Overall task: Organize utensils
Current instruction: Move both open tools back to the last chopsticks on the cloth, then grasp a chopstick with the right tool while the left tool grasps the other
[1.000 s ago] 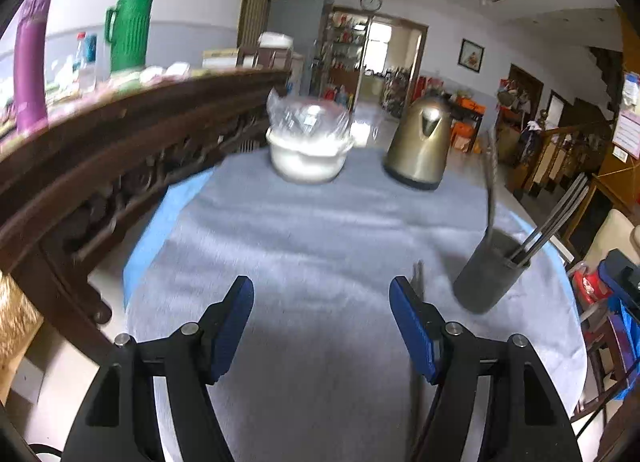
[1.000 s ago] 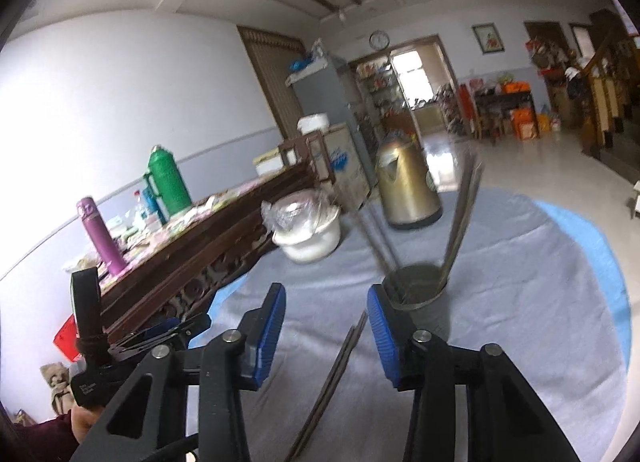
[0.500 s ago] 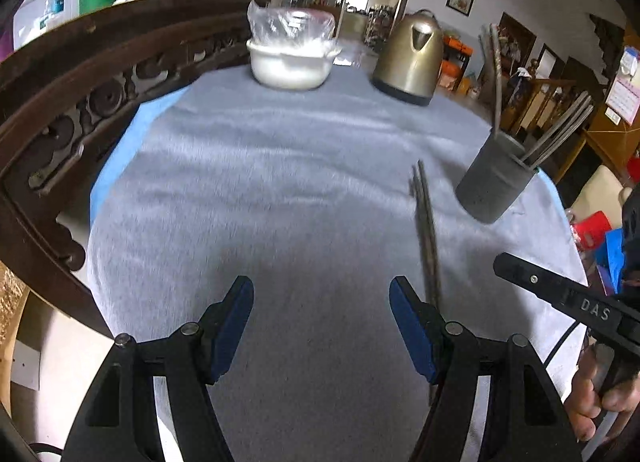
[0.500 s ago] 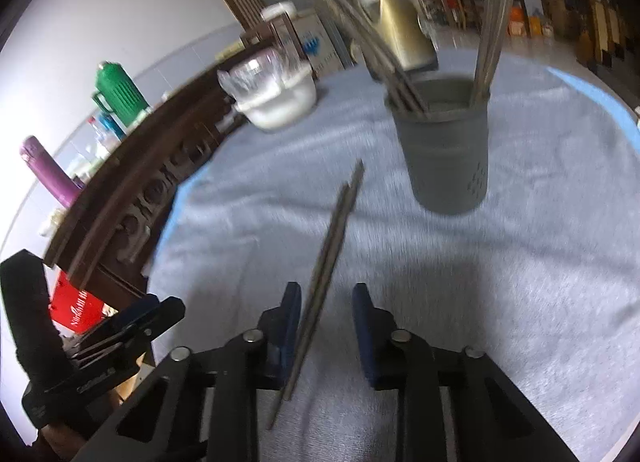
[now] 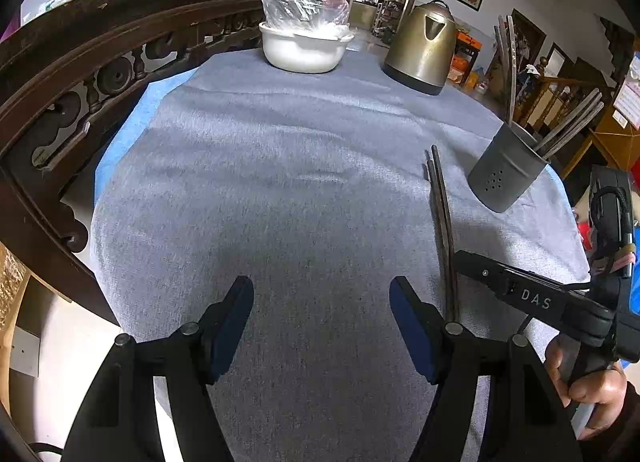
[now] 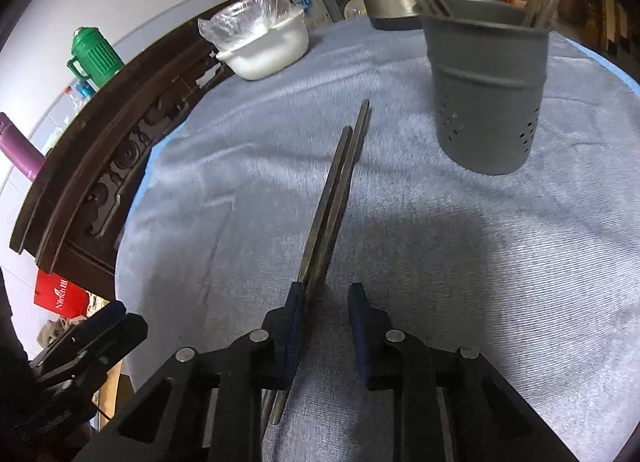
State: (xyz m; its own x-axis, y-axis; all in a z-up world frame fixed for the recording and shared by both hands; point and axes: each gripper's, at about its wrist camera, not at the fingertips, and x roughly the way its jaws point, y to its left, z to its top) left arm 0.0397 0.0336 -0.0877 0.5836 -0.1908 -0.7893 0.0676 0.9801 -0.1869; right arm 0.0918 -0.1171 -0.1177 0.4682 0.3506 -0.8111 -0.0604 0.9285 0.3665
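Note:
A pair of dark chopsticks [image 6: 334,198] lies on the grey cloth, pointing toward a grey perforated utensil holder [image 6: 486,94] that holds several more chopsticks. My right gripper [image 6: 326,304] is low over the near end of the pair, jaws partly open, with the chopsticks against its left finger [image 6: 296,314]. In the left wrist view the chopsticks [image 5: 440,214] lie right of my open, empty left gripper [image 5: 322,302], with the holder [image 5: 506,174] further right and the right gripper's finger above the sticks' near end.
A white bowl covered with plastic [image 5: 304,42] and a brass-coloured kettle [image 5: 422,50] stand at the far side of the round table [image 5: 280,190]. A carved dark wooden rail [image 5: 80,74] curves along the left. A green flask [image 6: 94,56] stands behind it.
Both grippers have dropped toward the table. The right gripper has moved forward over the chopsticks' near end and its jaws have narrowed around them. The chopsticks have stayed on the cloth.

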